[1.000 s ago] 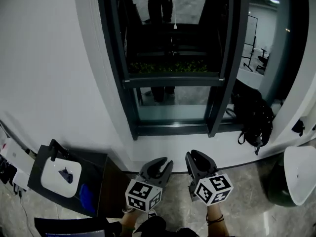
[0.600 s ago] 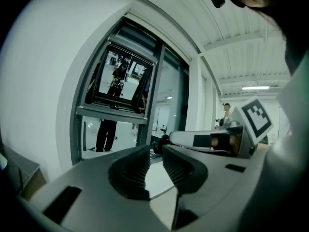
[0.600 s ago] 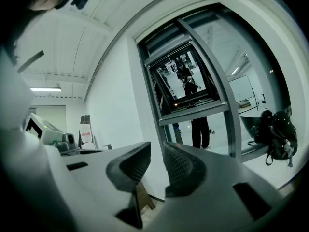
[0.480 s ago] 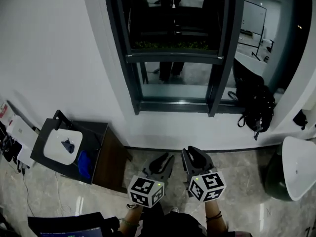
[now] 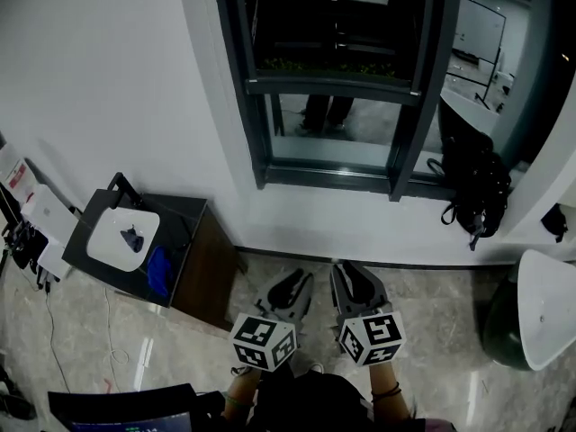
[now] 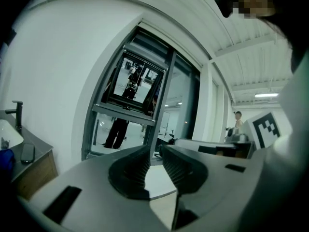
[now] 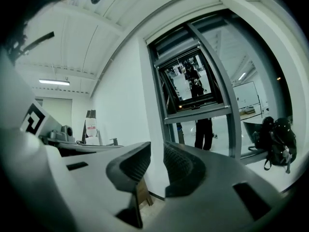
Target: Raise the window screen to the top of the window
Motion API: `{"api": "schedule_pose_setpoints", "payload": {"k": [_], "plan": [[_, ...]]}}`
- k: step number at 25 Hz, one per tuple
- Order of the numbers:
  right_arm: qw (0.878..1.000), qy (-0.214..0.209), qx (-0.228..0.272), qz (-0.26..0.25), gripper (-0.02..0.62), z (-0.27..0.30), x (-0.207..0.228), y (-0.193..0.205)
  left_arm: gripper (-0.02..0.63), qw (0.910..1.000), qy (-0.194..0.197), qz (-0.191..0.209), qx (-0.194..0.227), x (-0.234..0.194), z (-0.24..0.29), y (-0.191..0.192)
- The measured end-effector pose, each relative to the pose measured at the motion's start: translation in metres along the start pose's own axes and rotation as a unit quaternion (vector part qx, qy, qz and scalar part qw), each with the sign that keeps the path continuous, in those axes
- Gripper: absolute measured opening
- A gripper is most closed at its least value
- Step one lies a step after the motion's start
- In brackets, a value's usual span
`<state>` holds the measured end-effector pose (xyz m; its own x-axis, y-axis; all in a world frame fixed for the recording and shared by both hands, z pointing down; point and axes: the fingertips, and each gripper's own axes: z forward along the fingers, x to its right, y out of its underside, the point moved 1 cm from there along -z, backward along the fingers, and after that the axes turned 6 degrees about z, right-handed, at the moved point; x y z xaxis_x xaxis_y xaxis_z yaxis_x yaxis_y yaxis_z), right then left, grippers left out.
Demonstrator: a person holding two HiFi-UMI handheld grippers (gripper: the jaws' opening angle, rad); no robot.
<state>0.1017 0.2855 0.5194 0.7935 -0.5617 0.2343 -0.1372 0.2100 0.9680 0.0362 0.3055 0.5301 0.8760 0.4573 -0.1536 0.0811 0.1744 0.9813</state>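
Observation:
A tall dark-framed window (image 5: 337,79) is set in the white wall ahead. A horizontal dark bar (image 5: 333,88) crosses it; the pane above is dark, the glass below clearer. The same window (image 6: 130,105) and bar (image 6: 124,114) show in the left gripper view, and the window (image 7: 195,91) again in the right gripper view. My left gripper (image 5: 301,283) and right gripper (image 5: 346,274) are held side by side low over the floor, well short of the window. Each has its jaws shut with nothing between them (image 6: 155,150) (image 7: 157,148).
A black cabinet with a white basin (image 5: 121,238) stands against the wall at the left. A black backpack (image 5: 472,187) rests on the sill at the right. A white rounded object (image 5: 549,309) is at the far right. A person (image 6: 237,122) stands far off.
The window has slid up and away in the head view, and more floor shows below it. Both grippers stayed together, shut, low in the frame.

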Motion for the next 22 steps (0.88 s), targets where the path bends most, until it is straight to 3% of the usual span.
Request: {"api": "schedule_pose_setpoints", "payload": {"k": [6,11,22], "plan": [[1.0,0.01,-0.008,-0.005,0.067,-0.004,0.004,0.004,0.08,0.9999,0.01,0.012,0.0,0.011,0.001,0.001],[1.0,0.016,-0.01,-0.008,0.067,-0.004,0.009,0.006,0.08,0.9989,0.011,0.044,-0.002,0.015,0.004,0.001],[1.0,0.017,-0.015,-0.006,0.067,-0.007,0.016,0.006,0.08,0.9987,0.015,0.048,-0.003,0.021,0.011,0.002]]}}
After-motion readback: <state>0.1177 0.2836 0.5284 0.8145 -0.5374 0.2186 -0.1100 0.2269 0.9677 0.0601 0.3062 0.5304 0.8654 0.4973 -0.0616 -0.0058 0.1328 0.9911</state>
